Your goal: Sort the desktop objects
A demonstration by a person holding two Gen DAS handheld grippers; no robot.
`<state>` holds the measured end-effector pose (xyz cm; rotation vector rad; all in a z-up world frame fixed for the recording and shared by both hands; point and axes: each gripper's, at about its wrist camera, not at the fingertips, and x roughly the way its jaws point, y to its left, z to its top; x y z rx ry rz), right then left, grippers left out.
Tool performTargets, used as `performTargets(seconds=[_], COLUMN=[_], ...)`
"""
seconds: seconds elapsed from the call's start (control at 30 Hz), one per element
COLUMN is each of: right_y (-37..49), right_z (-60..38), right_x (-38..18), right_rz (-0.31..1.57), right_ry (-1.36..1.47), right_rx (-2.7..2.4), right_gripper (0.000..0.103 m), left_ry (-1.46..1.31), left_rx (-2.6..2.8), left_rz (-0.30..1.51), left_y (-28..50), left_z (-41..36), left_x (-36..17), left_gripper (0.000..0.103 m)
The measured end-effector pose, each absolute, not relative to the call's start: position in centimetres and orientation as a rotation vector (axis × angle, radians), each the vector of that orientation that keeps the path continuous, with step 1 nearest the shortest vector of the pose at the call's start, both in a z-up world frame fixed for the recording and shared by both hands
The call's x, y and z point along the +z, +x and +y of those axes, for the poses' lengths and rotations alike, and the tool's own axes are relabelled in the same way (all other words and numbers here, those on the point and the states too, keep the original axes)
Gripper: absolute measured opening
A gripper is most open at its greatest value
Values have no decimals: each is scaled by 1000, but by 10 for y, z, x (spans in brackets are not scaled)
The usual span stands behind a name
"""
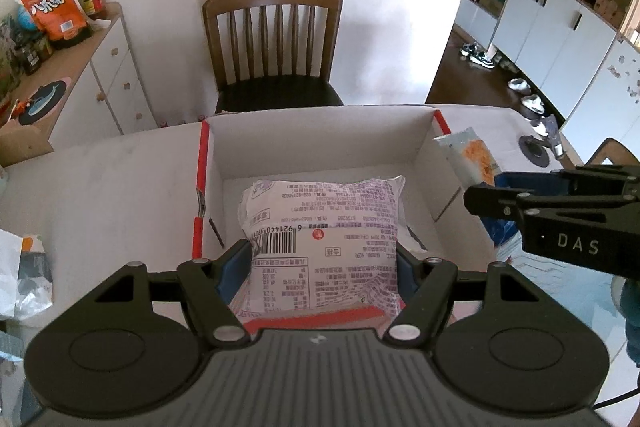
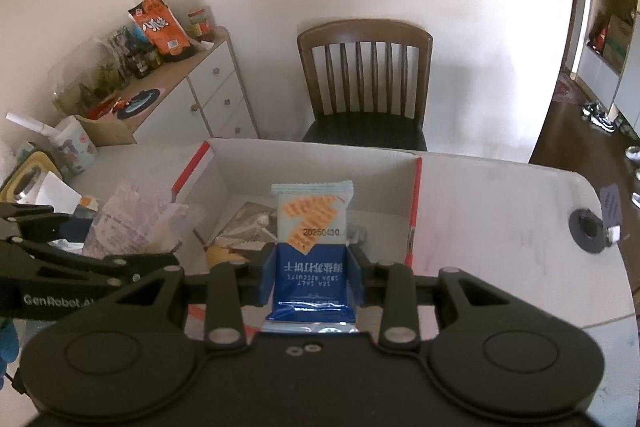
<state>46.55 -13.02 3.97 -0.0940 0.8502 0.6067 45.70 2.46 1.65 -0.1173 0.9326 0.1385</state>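
Together, a purple-printed snack bag [image 1: 320, 247] is clamped in the left gripper [image 1: 324, 267] and a blue biscuit packet [image 2: 312, 247] in the right gripper [image 2: 312, 275], both held mid-frame over the open white box [image 1: 320, 139], presumably for dropping in.

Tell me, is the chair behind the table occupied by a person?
No, the wooden chair behind the table shows only its bare dark seat and slatted back, with nobody sitting on it.
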Motion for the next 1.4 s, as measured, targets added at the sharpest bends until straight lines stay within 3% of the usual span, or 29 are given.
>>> performTargets(seconds=[1.4], right_y=[563], right_z=[-54], right_x=[-36], right_rz=[1030], right_ry=[-277], right_rx=[590], right_gripper=[35], left_ry=[67], left_rx=[78], left_rz=[1125], left_y=[536], left_z=[23], left_x=[-62], left_gripper=[72])
